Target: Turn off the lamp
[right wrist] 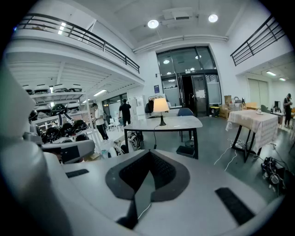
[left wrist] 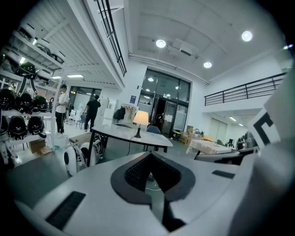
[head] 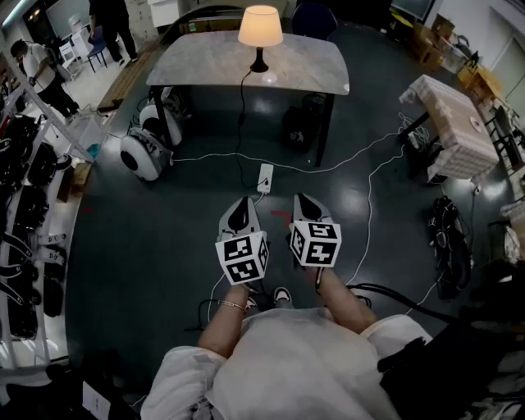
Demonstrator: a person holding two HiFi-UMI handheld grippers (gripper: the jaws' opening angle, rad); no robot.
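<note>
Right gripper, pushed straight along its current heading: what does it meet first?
Nothing close. The right gripper, tilted slightly down, aims across bare floor toward the table carrying the lit lamp. It would probably meet floor short of the table, though depth is unclear.

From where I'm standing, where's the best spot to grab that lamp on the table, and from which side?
Probably the thin dark stem of the lamp, under the shade, approached level from the near edge of the table. The shade flares wide and the base sits low; its cord drops over that edge, so come slightly beside it.
</note>
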